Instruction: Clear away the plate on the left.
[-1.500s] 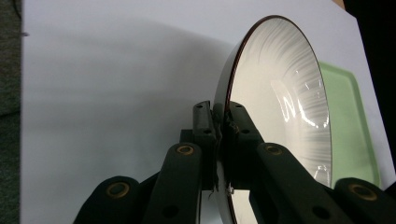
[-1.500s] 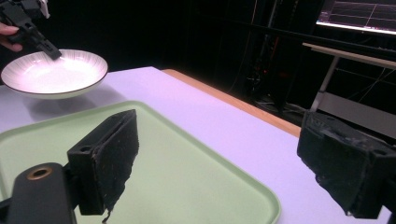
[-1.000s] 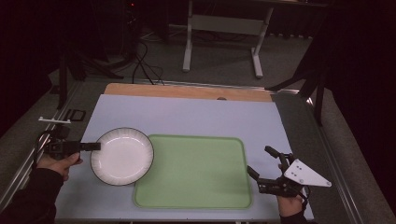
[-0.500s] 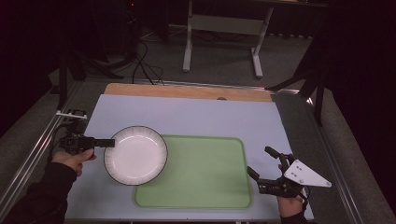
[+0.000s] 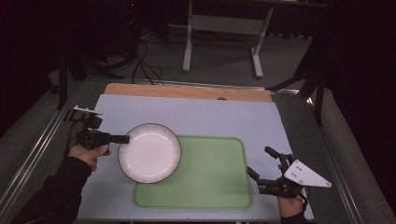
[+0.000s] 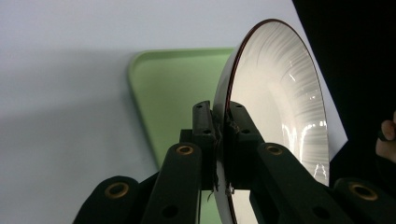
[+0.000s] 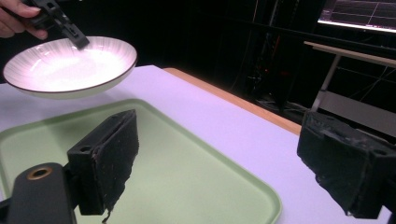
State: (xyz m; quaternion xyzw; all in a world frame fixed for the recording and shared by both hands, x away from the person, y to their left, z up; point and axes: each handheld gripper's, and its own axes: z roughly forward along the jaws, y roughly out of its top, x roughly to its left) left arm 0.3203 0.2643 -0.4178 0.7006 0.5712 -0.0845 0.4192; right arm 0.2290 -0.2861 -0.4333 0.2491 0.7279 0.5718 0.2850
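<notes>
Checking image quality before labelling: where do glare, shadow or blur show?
Left gripper view: streaked glare on the plate, soft shadow on the table. Right gripper view: near jaws blurred, plate interior washed out. High view: dark surroundings, tray evenly lit.

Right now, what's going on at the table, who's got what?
The left gripper is shut on the rim of a white plate with a dark edge, holding it lifted off the table, partly over the near-left corner of the green tray. The tray has nothing on it and lies on the pale blue mat. The right gripper rests at the tray's right edge with its jaws open and nothing between them.
</notes>
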